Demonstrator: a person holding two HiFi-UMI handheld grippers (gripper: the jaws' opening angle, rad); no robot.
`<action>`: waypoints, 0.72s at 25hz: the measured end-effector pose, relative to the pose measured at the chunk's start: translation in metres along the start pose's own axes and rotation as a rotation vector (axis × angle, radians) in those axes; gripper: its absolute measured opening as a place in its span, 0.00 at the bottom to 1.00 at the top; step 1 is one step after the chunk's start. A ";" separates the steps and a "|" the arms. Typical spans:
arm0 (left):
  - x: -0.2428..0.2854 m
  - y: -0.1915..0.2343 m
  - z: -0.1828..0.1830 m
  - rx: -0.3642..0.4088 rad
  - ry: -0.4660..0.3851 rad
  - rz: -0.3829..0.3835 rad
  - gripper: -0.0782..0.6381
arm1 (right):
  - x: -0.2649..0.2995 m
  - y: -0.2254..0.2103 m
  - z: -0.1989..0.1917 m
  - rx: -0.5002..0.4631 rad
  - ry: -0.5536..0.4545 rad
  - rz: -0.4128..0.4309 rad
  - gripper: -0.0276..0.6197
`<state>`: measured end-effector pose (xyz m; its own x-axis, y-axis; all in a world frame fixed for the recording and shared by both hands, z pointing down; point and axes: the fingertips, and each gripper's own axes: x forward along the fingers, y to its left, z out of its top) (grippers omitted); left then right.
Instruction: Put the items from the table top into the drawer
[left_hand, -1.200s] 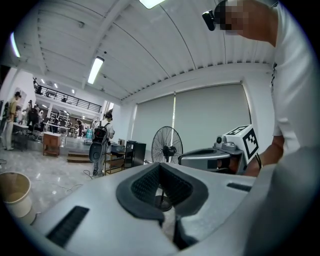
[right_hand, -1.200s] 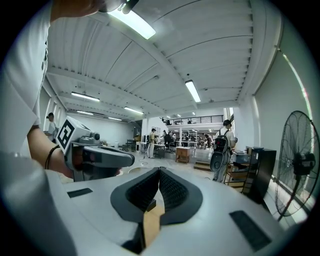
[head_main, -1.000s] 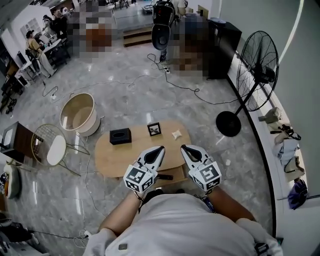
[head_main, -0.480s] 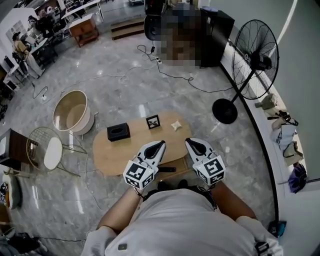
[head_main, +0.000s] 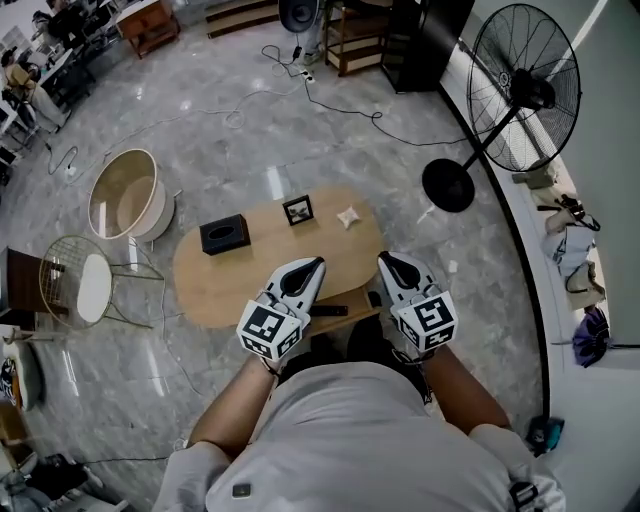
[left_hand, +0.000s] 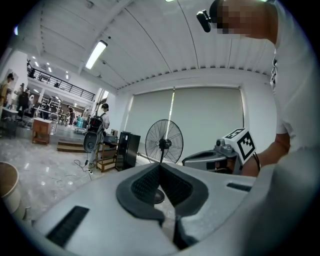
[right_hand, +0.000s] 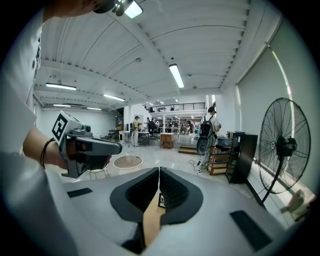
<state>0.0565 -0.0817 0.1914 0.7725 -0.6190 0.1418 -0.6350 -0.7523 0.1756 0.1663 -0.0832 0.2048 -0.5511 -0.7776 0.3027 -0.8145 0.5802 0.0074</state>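
Left gripper (head_main: 314, 264) and right gripper (head_main: 386, 260) are now lower, at the table (head_main: 230, 285) near edge, both shut, empty. Table long axis runs left-right. On it: one black box (head_main: 224, 234), one frame (head_main: 297, 210), one white scrap (head_main: 348, 216).

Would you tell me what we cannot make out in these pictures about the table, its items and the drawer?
1. The drawer: head view; only a strip shows under the table edge, between the left gripper and right gripper; its inside is hidden.
2. The pale item: head view; too small to identify.
3. Everything on the table: left gripper view; blocked by that gripper's own body.
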 end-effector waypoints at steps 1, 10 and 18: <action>0.007 0.003 -0.003 -0.005 0.006 0.005 0.12 | 0.005 -0.008 -0.004 0.002 0.009 0.002 0.09; 0.066 0.043 -0.049 -0.043 0.070 0.094 0.12 | 0.068 -0.069 -0.064 0.032 0.133 0.081 0.13; 0.129 0.097 -0.109 -0.083 0.133 0.169 0.12 | 0.153 -0.129 -0.139 0.075 0.236 0.147 0.24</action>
<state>0.0946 -0.2096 0.3324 0.6520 -0.6952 0.3026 -0.7574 -0.6159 0.2169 0.2118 -0.2432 0.3822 -0.6144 -0.6031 0.5087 -0.7446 0.6564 -0.1211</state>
